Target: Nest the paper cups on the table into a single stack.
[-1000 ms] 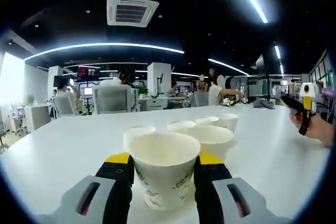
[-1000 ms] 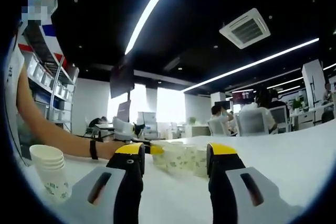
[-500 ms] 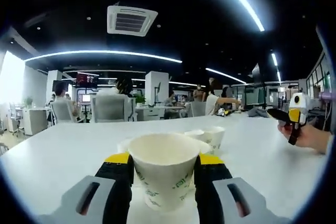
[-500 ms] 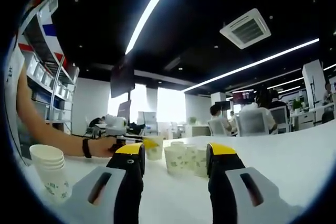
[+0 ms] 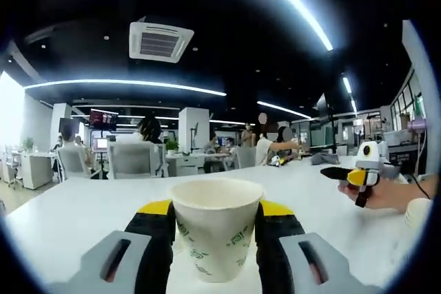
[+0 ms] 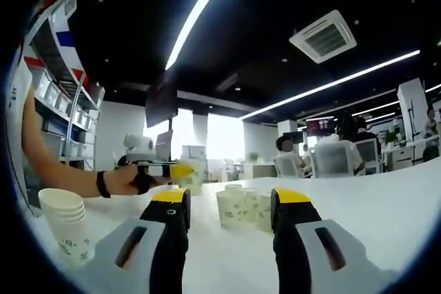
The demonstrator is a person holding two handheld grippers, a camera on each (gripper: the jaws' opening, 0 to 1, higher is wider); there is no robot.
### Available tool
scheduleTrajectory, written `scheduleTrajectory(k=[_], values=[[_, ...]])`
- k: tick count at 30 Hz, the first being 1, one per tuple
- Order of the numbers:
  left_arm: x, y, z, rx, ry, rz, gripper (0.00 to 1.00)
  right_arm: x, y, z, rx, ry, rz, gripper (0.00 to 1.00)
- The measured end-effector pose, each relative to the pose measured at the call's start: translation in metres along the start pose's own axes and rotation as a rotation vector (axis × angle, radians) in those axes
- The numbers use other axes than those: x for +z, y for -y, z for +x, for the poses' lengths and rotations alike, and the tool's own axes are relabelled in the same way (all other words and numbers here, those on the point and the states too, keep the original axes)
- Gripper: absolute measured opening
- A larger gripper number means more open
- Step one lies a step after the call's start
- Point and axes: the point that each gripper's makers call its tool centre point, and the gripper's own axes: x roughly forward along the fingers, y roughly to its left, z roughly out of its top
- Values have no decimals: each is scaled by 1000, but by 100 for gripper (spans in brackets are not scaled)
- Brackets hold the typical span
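Currently, an upright paper cup (image 5: 216,233) is clamped in the left claw (image 5: 216,239) above the white bench (image 6: 386,204), while the right claw (image 6: 227,239) is held apart, empty, with the nested stack (image 6: 65,228) just to its left and loose cups (image 6: 242,209) ahead.

**No legible text**

The paper cup (image 5: 215,228) carries a green printed pattern, too blurred to read. The loose cups (image 6: 241,209) and the stacked cups (image 6: 63,228) bear similar green marks, equally unreadable.
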Motion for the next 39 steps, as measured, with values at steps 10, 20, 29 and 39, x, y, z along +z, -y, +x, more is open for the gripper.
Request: scheduleTrajectory(k=[10,20,29,39], values=[[23,35,-11,-78,35,0,49,-1,-1,1,1,-3,0,49],[32,64,-18,-145,40,-5,49,0,-1,1,0,-2,-1,49],[46,87,-26,-194,59,-18,49,1,-2,0,-1,0,-2,49],[64,112,-35,-241,82,-11,49,2,-2,0,-2,2,-3,49]])
